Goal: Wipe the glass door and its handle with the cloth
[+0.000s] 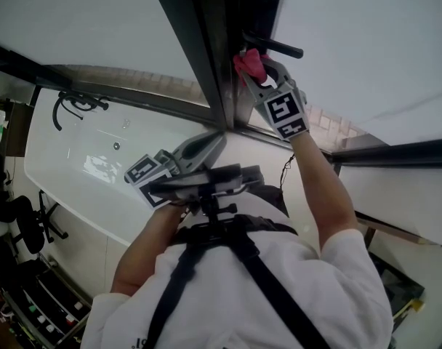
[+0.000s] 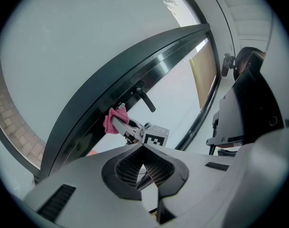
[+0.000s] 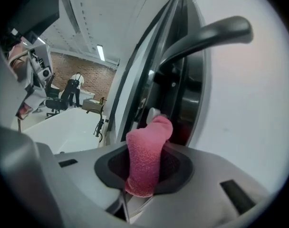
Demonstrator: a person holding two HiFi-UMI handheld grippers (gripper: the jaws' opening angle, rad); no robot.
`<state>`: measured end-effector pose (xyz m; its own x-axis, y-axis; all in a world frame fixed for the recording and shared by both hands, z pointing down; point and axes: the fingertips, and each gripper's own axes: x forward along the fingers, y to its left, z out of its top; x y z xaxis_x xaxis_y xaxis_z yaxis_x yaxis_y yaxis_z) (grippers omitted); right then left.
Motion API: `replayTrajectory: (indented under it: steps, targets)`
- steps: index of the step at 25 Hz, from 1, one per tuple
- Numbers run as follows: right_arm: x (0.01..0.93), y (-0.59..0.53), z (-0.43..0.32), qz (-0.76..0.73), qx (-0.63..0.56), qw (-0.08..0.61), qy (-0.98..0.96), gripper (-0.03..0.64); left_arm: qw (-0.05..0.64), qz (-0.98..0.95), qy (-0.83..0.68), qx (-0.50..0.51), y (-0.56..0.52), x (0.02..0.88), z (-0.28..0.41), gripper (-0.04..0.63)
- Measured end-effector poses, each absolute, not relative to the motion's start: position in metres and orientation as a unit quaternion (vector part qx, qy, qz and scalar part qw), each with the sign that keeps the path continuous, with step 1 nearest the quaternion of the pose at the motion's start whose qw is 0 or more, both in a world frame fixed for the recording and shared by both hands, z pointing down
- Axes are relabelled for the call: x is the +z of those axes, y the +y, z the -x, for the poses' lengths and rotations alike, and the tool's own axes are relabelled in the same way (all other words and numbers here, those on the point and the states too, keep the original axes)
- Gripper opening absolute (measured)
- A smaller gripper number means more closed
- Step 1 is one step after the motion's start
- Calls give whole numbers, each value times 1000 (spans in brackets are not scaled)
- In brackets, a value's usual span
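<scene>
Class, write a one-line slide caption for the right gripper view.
Right gripper holds a pink cloth close to the dark door handle.

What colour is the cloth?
The cloth is pink, clearest in the right gripper view.

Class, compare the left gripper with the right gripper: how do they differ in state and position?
The right gripper is shut on the pink cloth; the left gripper is shut on nothing. The right gripper is raised to the door frame beside the handle; the left gripper is held lower, away from it. Both are shut.
</scene>
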<state>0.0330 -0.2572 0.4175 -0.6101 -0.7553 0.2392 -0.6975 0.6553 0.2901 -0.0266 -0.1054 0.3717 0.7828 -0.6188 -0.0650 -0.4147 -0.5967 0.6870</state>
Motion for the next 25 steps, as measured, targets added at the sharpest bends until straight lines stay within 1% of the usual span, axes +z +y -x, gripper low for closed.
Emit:
replayTrajectory:
  steps: [4, 8, 11, 14, 16, 20, 25]
  targets:
    - [432, -259, -22, -393, -79, 202, -894, 97, 338, -880, -297, -152, -107, 370, 27, -8]
    - [435, -246, -29, -405, -60, 201, -890, 97, 337, -878, -303, -154, -107, 371, 30, -8]
    - [408, -235, -38, -427, -86, 177, -882, 97, 338, -878, -303, -153, -109, 372, 31, -8]
    - [372, -227, -45, -434, -158, 162, -872, 97, 339, -878, -300, -153, -109, 372, 30, -8]
    - [351, -226, -47, -444, -175, 135, -868, 97, 340, -879, -298, -153, -109, 372, 29, -8]
    - [338, -234, -47, -476, -146, 83, -863, 97, 340, -881, -294, -151, -108, 371, 27, -8]
    - [352, -244, -37, -476, -110, 47, -871, 97, 341, -879, -299, -151, -108, 373, 28, -8]
